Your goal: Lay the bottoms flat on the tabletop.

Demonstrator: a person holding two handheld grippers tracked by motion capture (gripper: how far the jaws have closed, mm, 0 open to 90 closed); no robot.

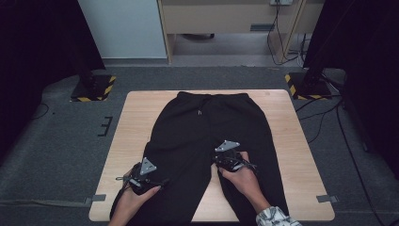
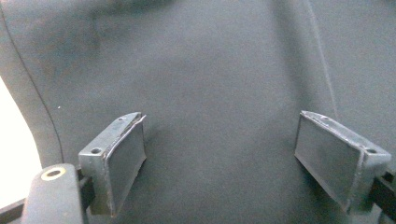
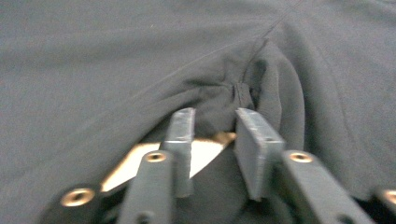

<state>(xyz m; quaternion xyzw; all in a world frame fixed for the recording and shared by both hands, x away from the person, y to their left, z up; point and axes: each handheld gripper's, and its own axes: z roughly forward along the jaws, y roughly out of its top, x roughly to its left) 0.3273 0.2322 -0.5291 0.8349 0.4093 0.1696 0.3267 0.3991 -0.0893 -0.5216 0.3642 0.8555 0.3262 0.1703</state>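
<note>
Black sweatpants (image 1: 207,127) lie flat on the wooden table (image 1: 136,117), waistband far, legs toward me. My left gripper (image 1: 149,165) hovers over the left leg near its outer edge. In the left gripper view it (image 2: 219,140) stands wide open over smooth black cloth (image 2: 210,60), with nothing between its pads. My right gripper (image 1: 225,147) sits at the crotch, where the two legs part. In the right gripper view its jaws (image 3: 217,116) stand a narrow gap apart, and the bunched crotch seam (image 3: 243,93) lies right at the tips. Bare table (image 3: 201,151) shows between the jaws.
A strip of table (image 2: 14,154) shows left of the pant leg. Grey carpet surrounds the table, with two stand bases marked in yellow and black (image 1: 93,88) (image 1: 308,85) at the far corners and cables (image 1: 329,113) on the right floor.
</note>
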